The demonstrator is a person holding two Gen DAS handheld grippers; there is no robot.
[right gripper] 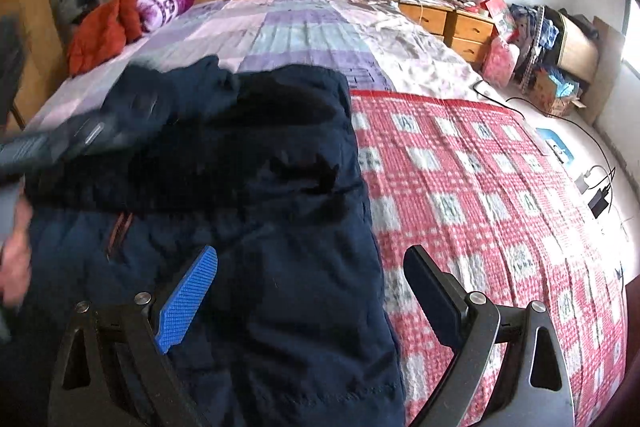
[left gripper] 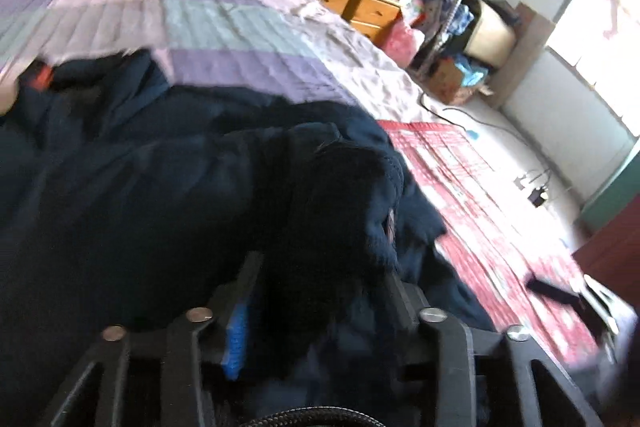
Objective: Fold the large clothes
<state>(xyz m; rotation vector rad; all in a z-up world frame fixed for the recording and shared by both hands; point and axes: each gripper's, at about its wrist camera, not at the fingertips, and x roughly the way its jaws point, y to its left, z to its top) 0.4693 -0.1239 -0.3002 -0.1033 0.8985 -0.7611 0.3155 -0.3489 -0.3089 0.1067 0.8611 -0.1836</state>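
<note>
Holding a thick bunch of the dark navy garment (left gripper: 180,187) between its jaws, your left gripper (left gripper: 320,291) is closed on the cloth, and the picture from its camera is blurred, so I judge it is in motion. The garment lies on the bed (right gripper: 304,27), partly on the purple patchwork cover and with its right edge touching the red checked blanket (right gripper: 480,187); in the right wrist view it fills the frame from 9 o'clock to 6 o'clock. Your right gripper (right gripper: 310,291) has its jaws wide apart and holds nothing; the blue pad (right gripper: 188,299) is above the cloth, while the black finger (right gripper: 432,295) is above the garment's edge, where it meets the blanket. Several things can go wrong. The bunch in the left jaws looks like many layers, so you can drag more cloth than you want and the fold becomes crooked. If you close the right gripper where it is now, it can also pinch the blanket under the edge and pull it together with the garment. The fabric seems heavy and padded, so I think a fast pull can make it slip out of the left jaws. Near 9 o'clock in the right view the other tool (right gripper: 60,143) is close, so both tools may collide.
</note>
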